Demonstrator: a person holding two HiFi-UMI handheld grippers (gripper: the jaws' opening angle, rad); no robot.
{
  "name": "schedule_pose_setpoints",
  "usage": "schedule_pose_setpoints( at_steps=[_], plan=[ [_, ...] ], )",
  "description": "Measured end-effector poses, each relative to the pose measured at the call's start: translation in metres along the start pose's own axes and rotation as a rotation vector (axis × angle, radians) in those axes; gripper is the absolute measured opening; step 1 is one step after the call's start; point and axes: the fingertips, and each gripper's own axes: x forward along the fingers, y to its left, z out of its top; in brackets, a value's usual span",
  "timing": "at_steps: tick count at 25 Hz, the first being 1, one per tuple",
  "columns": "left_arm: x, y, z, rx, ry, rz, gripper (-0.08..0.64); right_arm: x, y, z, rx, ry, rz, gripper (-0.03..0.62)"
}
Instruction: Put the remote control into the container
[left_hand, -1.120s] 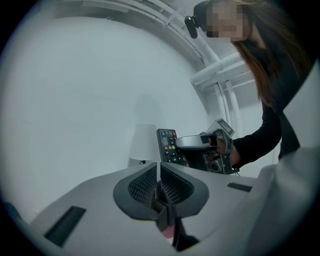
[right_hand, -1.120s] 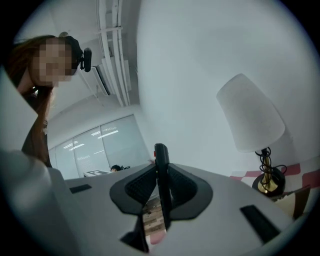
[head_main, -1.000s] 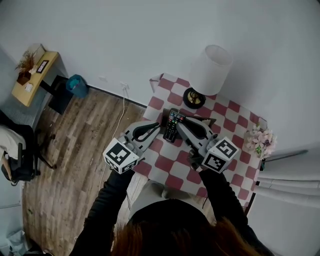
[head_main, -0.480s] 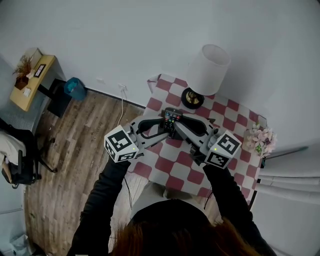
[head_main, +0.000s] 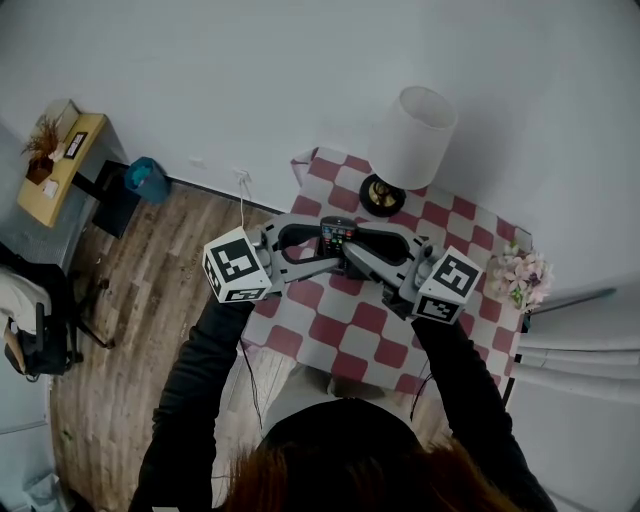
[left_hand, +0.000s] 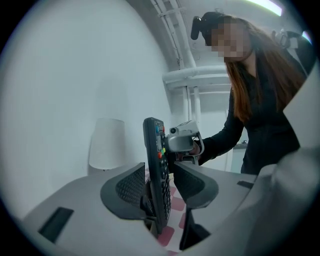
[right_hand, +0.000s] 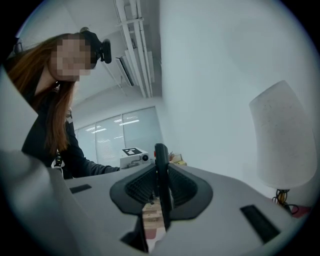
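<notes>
The right gripper (right_hand: 160, 195) is closed on the remote control (left_hand: 156, 165), which stands on edge between its pads, above the checkered table (head_main: 350, 330). The left gripper (left_hand: 162, 185) has just been opening. Its jaws stand wide around the remote without pressing it. The pick-up seems done. Placing it into the container, which I cannot find here, is left.

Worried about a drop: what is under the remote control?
Below the remote control, clamped by the right gripper, checked tablecloth shows. That gripper and the left gripper, jaws just opened around the remote, cover the spot directly beneath; no container is visible.
</notes>
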Motion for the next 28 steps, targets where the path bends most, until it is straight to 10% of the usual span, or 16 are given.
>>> schedule_pose_setpoints(
  at_steps=[28],
  plan=[
    [0.018, 0.042, -0.064, 0.138, 0.165, 0.140, 0.106, 0.008, -0.048, -0.062, -0.178, 0.198, -0.168, 0.080]
  ],
)
